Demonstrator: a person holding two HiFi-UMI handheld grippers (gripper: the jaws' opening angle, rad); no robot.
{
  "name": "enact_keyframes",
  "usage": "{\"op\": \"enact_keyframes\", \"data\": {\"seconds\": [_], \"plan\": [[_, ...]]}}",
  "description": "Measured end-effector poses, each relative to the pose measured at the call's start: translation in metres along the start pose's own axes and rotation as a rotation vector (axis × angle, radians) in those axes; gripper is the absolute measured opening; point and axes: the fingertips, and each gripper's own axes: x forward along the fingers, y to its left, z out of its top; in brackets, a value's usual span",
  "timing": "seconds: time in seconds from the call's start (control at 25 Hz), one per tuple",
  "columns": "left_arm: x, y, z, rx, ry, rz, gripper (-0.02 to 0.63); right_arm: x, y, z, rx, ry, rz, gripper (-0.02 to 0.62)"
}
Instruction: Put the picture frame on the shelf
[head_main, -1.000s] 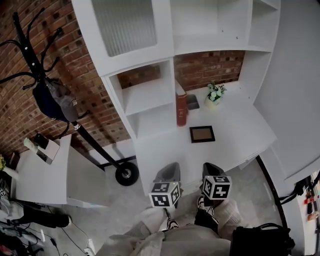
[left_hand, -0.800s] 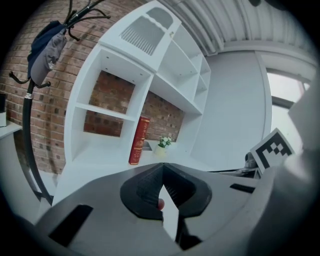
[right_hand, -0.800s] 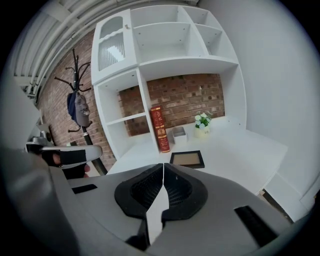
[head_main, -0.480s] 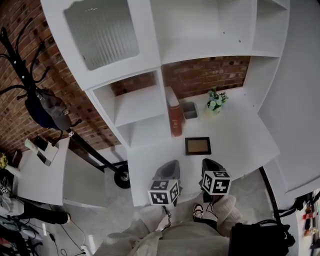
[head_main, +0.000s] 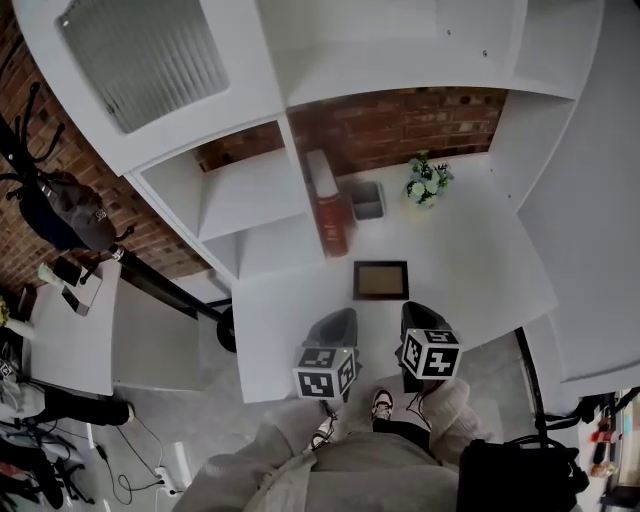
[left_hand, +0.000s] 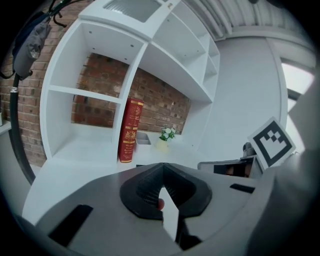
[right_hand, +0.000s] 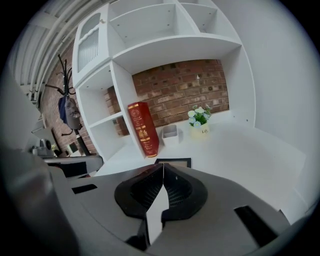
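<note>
Both grippers were clenched on nothing. In the left gripper view the left gripper (left_hand: 161, 172) had its two dark jaws meeting at their tips, with only the white desk showing through the wedge behind them. The right gripper view showed the same of the right gripper (right_hand: 163, 167): jaws pressed together, nothing caught between. In the head view the left gripper (head_main: 338, 322) and the right gripper (head_main: 421, 314) hung side by side over the near edge of the white desk (head_main: 480, 270), touching neither it nor anything on it. The picture frame (head_main: 380, 281) lay flat on the desk just beyond their tips, roughly between the two, dark-bordered with a brown centre; it showed past the right jaws as a low dark rectangle (right_hand: 173, 162). Behind it a red book (head_main: 328, 205) stood upright against the divider of the white shelf (head_main: 250, 190). A small grey box (head_main: 367, 200) sat just beside the book, and a pot of white flowers (head_main: 424, 183) stood near the brick wall further right.
</note>
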Motion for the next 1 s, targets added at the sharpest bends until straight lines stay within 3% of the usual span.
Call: {"op": "enact_keyframes", "data": {"seconds": [0.6,1.0], "plan": [[0.058,0.017,-0.019,-0.055,0.068,0.074,0.003,0.073,-0.065,-0.008,0.034,0.146,-0.042,0.026],[0.086,0.042,-0.037,-0.093,0.092,0.128,0.003,0.124,-0.076,-0.021,0.043,0.216,-0.012,0.028]]}}
